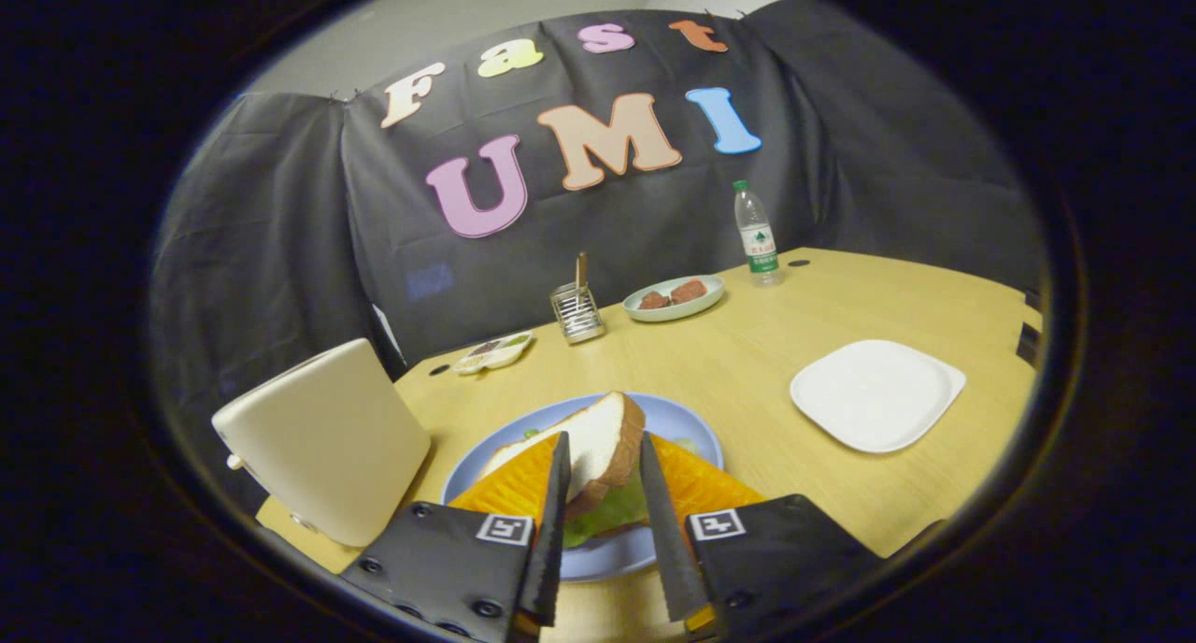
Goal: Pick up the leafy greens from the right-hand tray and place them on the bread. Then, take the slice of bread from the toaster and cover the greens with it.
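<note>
The task looks close to its end. The gripper (603,465) has its fingers (553,512) closed to a narrow gap around a slice of bread (598,451), one finger on each flat face, and the slice stands tilted on edge between them over the blue plate (691,428) just ahead. Under the slice lie the leafy greens (607,517), pale green and resting on something on the plate that I take to be the lower bread, though little of it shows. So the greens seem already placed, and the white tray (874,392) to the right on the worktop (841,307) carries nothing. The toaster (322,437) sits near left, beside the plate; its slot is turned away. What is left, as I judge it, is to lay the slice flat over the greens and let go. Orange sheets (696,484) flank the greens on the plate.
</note>
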A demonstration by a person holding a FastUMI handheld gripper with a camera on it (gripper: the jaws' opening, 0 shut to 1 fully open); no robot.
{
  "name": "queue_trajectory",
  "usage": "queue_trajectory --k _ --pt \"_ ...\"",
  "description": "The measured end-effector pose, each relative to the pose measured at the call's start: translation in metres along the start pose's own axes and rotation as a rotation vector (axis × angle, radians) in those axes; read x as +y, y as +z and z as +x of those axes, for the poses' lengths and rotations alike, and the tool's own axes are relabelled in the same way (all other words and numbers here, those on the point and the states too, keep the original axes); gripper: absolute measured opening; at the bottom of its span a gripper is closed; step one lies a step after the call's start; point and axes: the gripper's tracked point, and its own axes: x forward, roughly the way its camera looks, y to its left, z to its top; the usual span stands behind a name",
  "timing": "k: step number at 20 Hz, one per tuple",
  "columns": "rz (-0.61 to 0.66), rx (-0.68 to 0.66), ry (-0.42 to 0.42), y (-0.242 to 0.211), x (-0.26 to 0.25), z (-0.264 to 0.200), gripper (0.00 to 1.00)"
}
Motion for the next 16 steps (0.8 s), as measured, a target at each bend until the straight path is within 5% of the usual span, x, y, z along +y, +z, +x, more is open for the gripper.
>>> queue_trajectory --k 8,16 --pt "-0.152 -0.064 -0.022 0.015 -0.018 -0.014 1.0" --pt "-0.172 -0.227 -0.005 0.092 -0.064 -0.048 1.0"
